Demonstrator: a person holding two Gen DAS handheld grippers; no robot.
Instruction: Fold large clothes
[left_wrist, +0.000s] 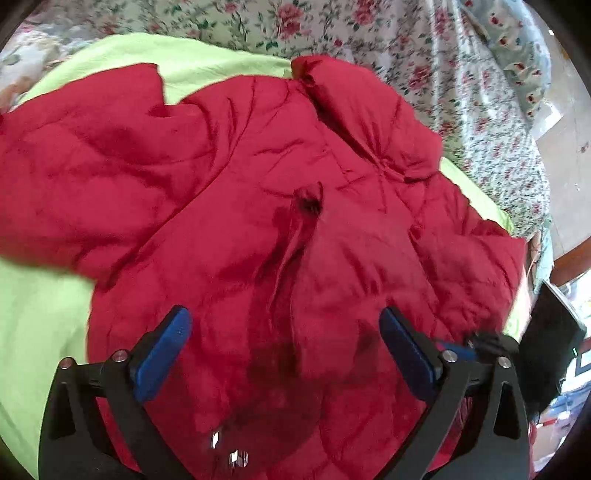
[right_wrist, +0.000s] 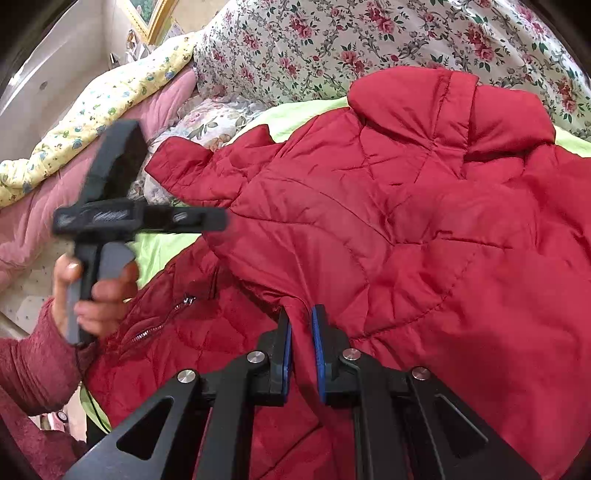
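Red quilted nylon fills both views: a padded jacket (left_wrist: 280, 206) lies spread over a lime-green sheet (left_wrist: 40, 314) on a bed dressed in floral bedding (left_wrist: 369, 33). Seen from the left wrist, the left gripper (left_wrist: 284, 343) hangs released above the jacket's lower half, its blue-padded fingers (left_wrist: 162, 354) set wide apart with nothing between them; a small loop or tab (left_wrist: 308, 199) stands up from the fabric ahead of it, too blurred to identify. The collar (left_wrist: 354, 96) lies at the far end, toward the floral bedding.

The right wrist view supplies what the left cannot. There the right gripper (right_wrist: 301, 350) is clenched on a pinched ridge of the jacket (right_wrist: 406, 229), the red cloth running up between its near-closed blue pads (right_wrist: 317, 354). To the left in the same view, a hand (right_wrist: 92, 291) in a pink textured sleeve (right_wrist: 33, 369) grips the handle of the left gripper's body, seen side-on and motion-blurred over the jacket's edge. A zipper (right_wrist: 162, 317) shows on the darker panel below it. Beyond, a pink quilt (right_wrist: 44, 206) and a yellow printed blanket (right_wrist: 110, 99) are heaped at the bedside.
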